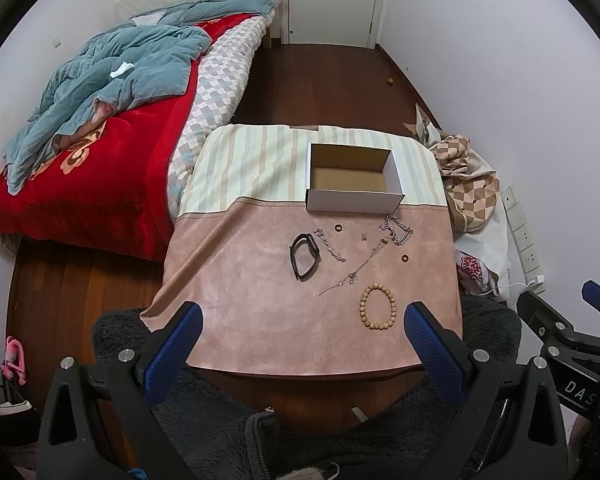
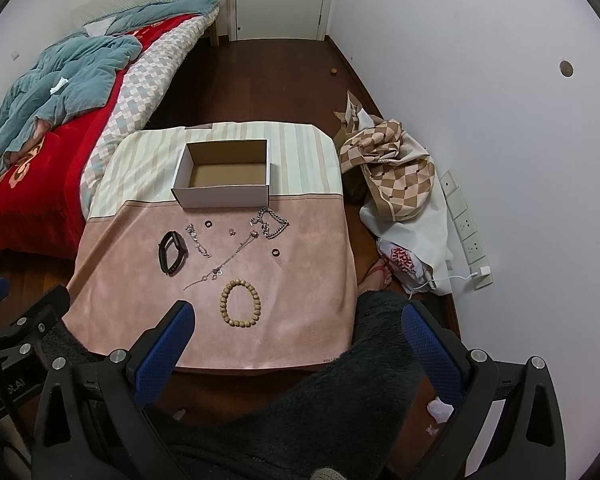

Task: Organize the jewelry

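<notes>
Both claws hung wide apart and empty above the tabletop's (image 1: 260,320) near edge, the left claw (image 1: 302,342) and the right claw (image 2: 298,340) level and pointed forward. Every piece lay loose on the cloth before the empty box (image 2: 224,176). Judging by reach, the right claw should drop straight over the bead bracelet (image 2: 240,304), pinch one side, then carry it across to the box.

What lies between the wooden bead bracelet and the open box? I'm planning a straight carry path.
In both views, the thin silver chain crosses that stretch between the wooden bead bracelet and the open box, with a tiny silver piece nearer the box.
</notes>
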Motion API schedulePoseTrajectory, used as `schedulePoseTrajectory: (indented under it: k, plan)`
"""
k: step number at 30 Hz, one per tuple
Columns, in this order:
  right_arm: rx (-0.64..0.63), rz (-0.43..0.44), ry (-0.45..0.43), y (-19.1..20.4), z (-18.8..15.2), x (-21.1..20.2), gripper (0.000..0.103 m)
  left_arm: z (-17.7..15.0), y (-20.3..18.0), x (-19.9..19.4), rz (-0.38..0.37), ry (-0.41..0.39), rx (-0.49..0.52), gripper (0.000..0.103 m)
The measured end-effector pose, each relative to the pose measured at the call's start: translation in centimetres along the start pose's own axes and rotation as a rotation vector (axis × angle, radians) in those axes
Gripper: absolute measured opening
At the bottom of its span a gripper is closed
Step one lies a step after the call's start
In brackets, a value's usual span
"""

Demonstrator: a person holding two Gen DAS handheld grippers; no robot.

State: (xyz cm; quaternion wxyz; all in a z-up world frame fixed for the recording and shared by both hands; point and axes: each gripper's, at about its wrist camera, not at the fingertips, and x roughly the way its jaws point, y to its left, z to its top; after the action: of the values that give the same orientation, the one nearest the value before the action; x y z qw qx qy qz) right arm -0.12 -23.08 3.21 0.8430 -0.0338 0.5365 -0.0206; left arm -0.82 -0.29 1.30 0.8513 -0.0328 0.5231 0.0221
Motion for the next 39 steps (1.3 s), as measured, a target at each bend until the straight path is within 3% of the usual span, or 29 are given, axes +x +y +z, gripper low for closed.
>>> schedulePoseTrajectory:
  k: [39]
  plan:
    - [-0.005, 0.001, -0.015, 0.11, 0.45, -0.27, 0.103, 0.27, 0.08, -0.26, 0.006, -0.011, 0.0, 0.103]
